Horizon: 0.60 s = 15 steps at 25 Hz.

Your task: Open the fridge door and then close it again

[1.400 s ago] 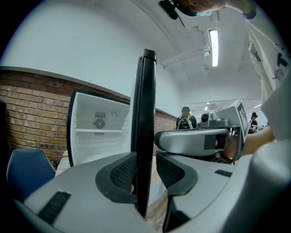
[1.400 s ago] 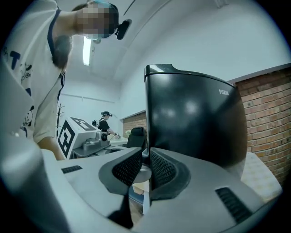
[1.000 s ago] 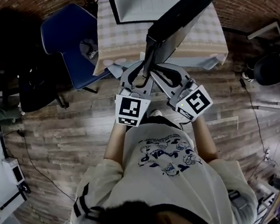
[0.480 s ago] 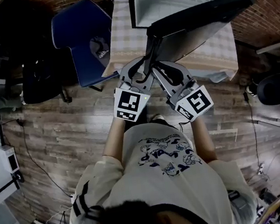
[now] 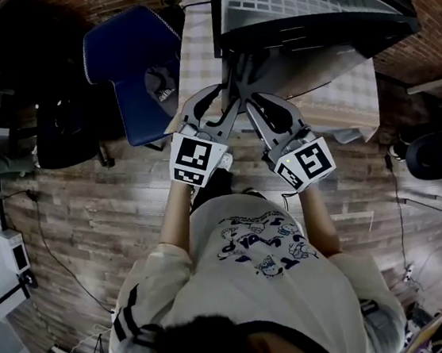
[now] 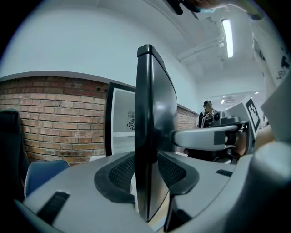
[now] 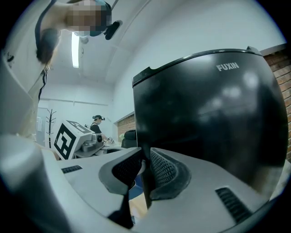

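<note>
black fridge door [image 5: 324,35] between opening left gripper [image 6: 146,170] jaws; right gripper [image 7: 145,170] clenched on it; blue chair [image 5: 135,62] near

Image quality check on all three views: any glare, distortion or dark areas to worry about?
Head view: dim and muted, black vignette in the corners, floor boards bowed. Left gripper view: heavy fisheye bends the brick wall; ceiling light blown out. Right gripper view: soft glare patches on the glossy door, logo legible.
</note>
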Motion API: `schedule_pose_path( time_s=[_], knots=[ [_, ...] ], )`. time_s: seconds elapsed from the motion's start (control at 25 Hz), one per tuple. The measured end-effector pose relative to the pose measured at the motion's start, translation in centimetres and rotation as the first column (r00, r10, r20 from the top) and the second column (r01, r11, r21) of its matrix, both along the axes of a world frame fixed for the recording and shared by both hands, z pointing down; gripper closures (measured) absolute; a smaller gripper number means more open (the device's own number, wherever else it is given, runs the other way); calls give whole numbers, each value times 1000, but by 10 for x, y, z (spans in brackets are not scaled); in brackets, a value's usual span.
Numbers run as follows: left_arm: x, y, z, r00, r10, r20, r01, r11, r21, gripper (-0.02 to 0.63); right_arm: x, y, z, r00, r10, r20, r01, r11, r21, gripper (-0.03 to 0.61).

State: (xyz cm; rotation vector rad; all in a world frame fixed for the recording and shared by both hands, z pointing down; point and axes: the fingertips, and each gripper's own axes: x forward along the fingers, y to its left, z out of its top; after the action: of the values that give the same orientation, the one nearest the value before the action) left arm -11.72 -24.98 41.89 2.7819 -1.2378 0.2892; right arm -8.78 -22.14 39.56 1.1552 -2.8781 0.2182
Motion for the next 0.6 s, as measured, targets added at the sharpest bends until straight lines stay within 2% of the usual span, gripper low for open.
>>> schedule_pose_path(
  time_s=[0.6],
  knots=[
    [-23,-95,-3,1000,-11,20,10,1000,13,472,-12,-70,1,997,72,8,-72,997,-12,506]
  ],
)
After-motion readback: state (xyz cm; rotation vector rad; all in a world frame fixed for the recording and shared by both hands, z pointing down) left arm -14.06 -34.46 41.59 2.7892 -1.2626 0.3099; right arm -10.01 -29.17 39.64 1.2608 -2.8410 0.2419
